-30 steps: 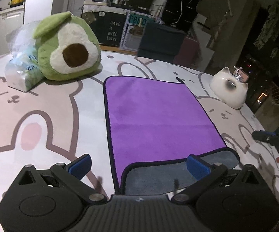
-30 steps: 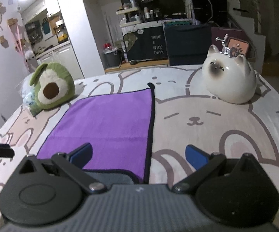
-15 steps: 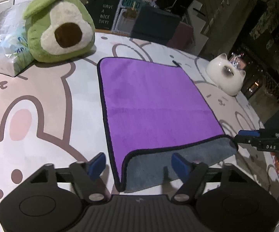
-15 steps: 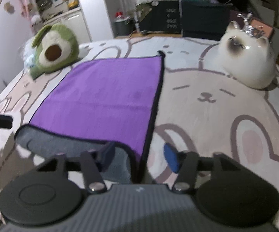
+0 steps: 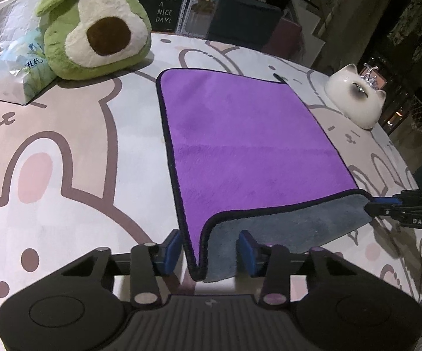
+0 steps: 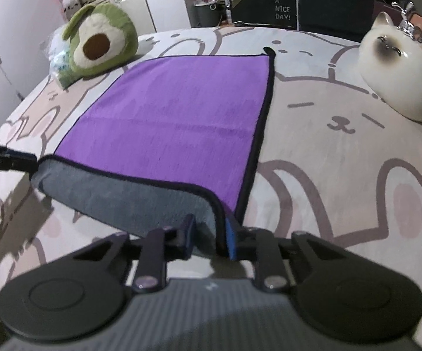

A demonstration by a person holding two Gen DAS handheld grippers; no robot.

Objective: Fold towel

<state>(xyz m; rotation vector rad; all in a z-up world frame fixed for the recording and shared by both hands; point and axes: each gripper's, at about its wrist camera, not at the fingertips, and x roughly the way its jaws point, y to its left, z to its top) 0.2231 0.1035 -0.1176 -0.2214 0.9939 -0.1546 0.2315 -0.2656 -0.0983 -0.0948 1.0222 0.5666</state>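
Observation:
A purple towel (image 5: 240, 134) with a black hem and grey underside lies flat on the bunny-print table; it also shows in the right wrist view (image 6: 178, 117). Its near edge is curled up, grey side showing. My left gripper (image 5: 209, 251) has its blue pads on either side of the near left corner, a gap still showing on both sides. My right gripper (image 6: 209, 241) is shut on the near right corner. The right gripper's tip shows in the left wrist view (image 5: 386, 204) at that corner. The left gripper's tip shows in the right wrist view (image 6: 12, 158).
A green avocado plush (image 5: 94, 29) and a plastic bag (image 5: 20, 70) sit at the far left. A white ceramic cat (image 5: 354, 96) stands at the far right, also in the right wrist view (image 6: 401, 67). The table edge (image 5: 410, 172) is on the right.
Both grippers moved in to the towel's near corners and narrowed their jaws. The right one closed on its corner. The near edge has lifted, showing the grey underside.

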